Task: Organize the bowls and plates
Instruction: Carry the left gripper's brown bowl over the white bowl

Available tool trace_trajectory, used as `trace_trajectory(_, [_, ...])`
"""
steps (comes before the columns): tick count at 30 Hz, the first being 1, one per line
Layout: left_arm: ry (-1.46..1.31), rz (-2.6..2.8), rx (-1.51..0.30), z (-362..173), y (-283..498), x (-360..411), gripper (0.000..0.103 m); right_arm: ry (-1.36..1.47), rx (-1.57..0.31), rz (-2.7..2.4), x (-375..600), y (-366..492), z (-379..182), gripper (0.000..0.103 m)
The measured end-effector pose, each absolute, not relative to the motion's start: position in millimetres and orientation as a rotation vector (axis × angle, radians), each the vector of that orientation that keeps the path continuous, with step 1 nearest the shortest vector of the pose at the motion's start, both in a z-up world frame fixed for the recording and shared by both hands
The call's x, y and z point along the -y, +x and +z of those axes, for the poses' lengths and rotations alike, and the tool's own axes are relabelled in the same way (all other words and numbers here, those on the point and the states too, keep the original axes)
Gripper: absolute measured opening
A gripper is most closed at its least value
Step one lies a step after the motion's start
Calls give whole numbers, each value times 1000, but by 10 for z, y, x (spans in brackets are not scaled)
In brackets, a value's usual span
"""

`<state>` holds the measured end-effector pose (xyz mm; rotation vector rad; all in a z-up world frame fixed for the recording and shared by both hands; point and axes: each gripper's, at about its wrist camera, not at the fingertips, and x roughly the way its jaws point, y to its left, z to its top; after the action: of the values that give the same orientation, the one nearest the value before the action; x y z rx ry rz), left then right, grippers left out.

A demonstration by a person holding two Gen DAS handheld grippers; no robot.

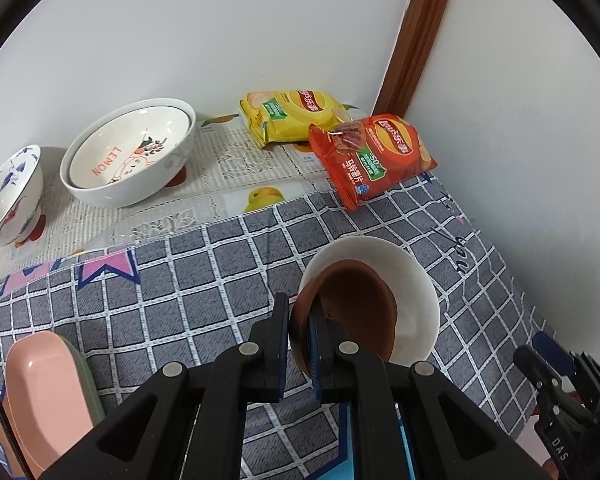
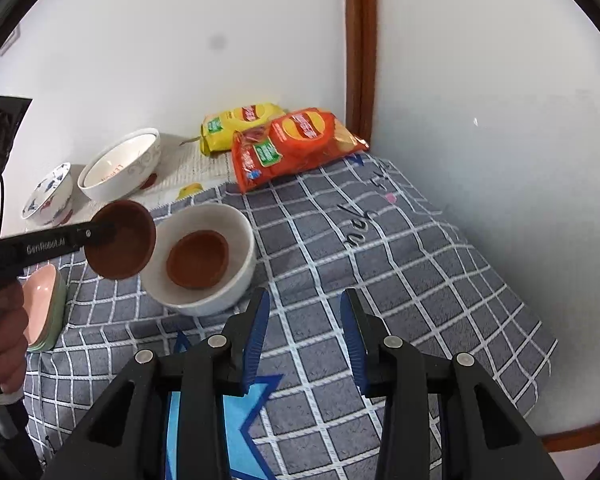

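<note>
- Left gripper (image 1: 300, 332) clamped on the rim of a small brown dish (image 1: 352, 312), one finger inside the dish and one outside; edge hold chosen, probably, because so shallow a dish offers nothing else to pinch.
- Held clear of the cloth, tilted, just beside and slightly above the white bowl (image 2: 204, 256); likely on its way into that bowl.
- Already lying flat in the white bowl: a second brown dish (image 2: 198, 259), so like pieces seem to be gathered by nesting.
- Reaching in from the left in the right wrist view, gripper body roughly level, the person's hand (image 2: 4, 320) wrapped round the handle.
- Right gripper (image 2: 304, 332) wide open, holding nothing, hovering low over the checked cloth (image 2: 380, 248) near the white bowl.
- Stacked at the cloth's left edge: a pink plate (image 1: 40, 392) on a green one.
- Further back, near the wall: a lemon-print bowl (image 1: 132, 156) nested in a larger white one, beside a blue-patterned bowl (image 1: 8, 196).
- Near the corner: two crisp bags (image 1: 372, 156), not part of the sorting.
</note>
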<state>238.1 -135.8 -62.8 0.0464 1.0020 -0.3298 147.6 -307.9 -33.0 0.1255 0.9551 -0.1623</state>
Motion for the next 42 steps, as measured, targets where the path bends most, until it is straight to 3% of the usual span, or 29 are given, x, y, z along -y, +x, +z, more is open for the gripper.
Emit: trace_trajectory(42, [18,-385,-1056,-997,2640,1775,12,177,-1080,-163,3369,1414,-855,37])
